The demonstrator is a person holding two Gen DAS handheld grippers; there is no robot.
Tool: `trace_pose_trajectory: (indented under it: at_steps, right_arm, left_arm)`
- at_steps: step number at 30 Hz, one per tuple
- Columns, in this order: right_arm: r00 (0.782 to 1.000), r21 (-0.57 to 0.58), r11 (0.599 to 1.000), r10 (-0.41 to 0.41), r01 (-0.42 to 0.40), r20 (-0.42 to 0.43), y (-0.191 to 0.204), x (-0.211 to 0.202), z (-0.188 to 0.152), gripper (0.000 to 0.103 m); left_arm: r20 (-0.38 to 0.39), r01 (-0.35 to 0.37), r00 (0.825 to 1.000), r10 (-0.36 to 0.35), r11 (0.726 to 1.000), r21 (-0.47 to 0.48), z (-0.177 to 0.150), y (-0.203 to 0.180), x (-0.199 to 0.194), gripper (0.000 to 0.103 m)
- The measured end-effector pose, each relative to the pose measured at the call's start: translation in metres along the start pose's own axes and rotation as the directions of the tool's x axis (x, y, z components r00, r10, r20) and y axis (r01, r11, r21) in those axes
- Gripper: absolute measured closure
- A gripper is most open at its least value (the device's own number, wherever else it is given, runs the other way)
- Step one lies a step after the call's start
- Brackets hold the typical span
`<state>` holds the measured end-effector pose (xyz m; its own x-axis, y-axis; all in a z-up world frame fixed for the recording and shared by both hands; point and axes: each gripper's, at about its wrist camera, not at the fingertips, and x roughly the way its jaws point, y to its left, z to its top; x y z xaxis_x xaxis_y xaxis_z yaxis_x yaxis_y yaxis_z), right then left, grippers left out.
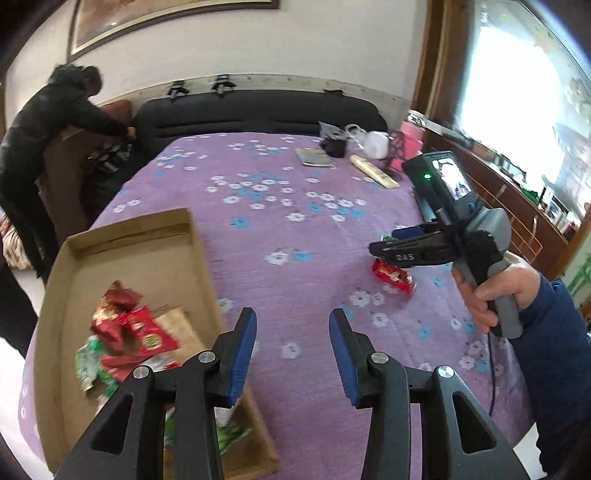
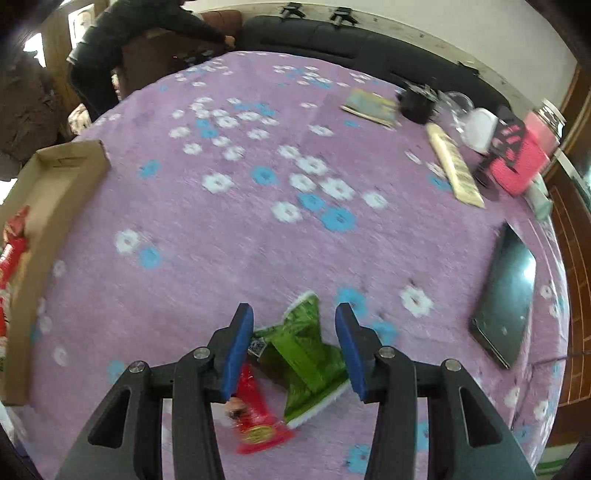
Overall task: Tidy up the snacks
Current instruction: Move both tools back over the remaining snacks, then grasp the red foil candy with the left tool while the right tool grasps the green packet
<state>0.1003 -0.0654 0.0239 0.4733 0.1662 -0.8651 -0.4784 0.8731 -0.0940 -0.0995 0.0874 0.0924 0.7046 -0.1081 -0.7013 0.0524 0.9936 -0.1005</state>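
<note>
Left hand-held gripper hangs spread apart and empty above the bed, just beside the box holding red and green packets. Right hand-held gripper spread apart, low over a green packet touching a red packet. Phone lies to its right.

Bedroom in home. Big bed with purple flower cover, dark padded headboard by wall, framed picture above, bright window at side, wood cabinet below window.
</note>
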Motion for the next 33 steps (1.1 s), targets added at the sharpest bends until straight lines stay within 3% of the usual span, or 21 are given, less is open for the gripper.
trace_pose_trajectory:
  at_steps: [4,6,9,13,15,19,22,23,24,26,33]
  right_arm:
    - [0.999,0.079,0.996,0.035,-0.035,0.000,-0.017,0.001,-0.009,0.068]
    - [1.000,0.111,0.993,0.028,-0.027,-0.006,-0.026,-0.001,-0.013,0.068]
    - [0.996,0.168,0.982,0.087,-0.085,-0.004,-0.042,-0.009,-0.019,0.067]
    - [0.991,0.229,0.965,0.118,-0.129,0.061,-0.059,-0.025,-0.023,0.054]
    - [0.985,0.270,0.949,0.145,-0.166,0.094,-0.068,-0.031,-0.026,0.054]
    - [0.971,0.339,0.911,0.204,-0.236,0.128,-0.088,-0.030,-0.031,0.054]
    - [0.964,0.327,0.908,0.228,-0.262,0.137,-0.089,-0.032,-0.031,0.054]
    - [0.963,0.315,0.911,0.232,-0.265,0.140,-0.087,-0.033,-0.030,0.054]
    - [0.962,0.295,0.917,0.237,-0.268,0.138,-0.083,-0.034,-0.030,0.054]
    - [0.959,0.265,0.923,0.252,-0.279,0.131,-0.079,-0.033,-0.028,0.054]
    - [0.970,0.160,0.957,0.233,-0.241,0.068,-0.064,-0.028,-0.032,0.054]
  left_arm:
    - [-0.044,0.045,0.998,-0.044,0.999,0.029,0.007,-0.020,0.012,0.060]
    - [-0.075,0.085,0.994,-0.082,0.996,0.034,0.011,-0.029,0.020,0.057]
    - [-0.112,0.125,0.986,-0.122,0.992,0.020,0.018,-0.042,0.034,0.055]
    - [-0.171,0.176,0.969,-0.179,0.984,-0.036,0.029,-0.058,0.060,0.052]
    - [-0.198,0.172,0.964,-0.179,0.984,-0.048,0.034,-0.069,0.077,0.045]
    - [-0.255,0.160,0.953,-0.163,0.987,-0.031,0.037,-0.092,0.110,0.044]
    - [-0.270,0.142,0.953,-0.134,0.990,0.009,0.035,-0.108,0.128,0.044]
    - [-0.269,0.124,0.956,-0.114,0.992,0.021,0.034,-0.112,0.133,0.048]
    - [-0.273,0.119,0.956,-0.107,0.992,0.028,0.033,-0.114,0.137,0.066]
    - [-0.285,0.100,0.955,-0.085,0.994,0.039,0.031,-0.114,0.146,0.082]
    - [-0.237,0.038,0.971,-0.027,0.999,0.038,0.029,-0.094,0.149,0.082]
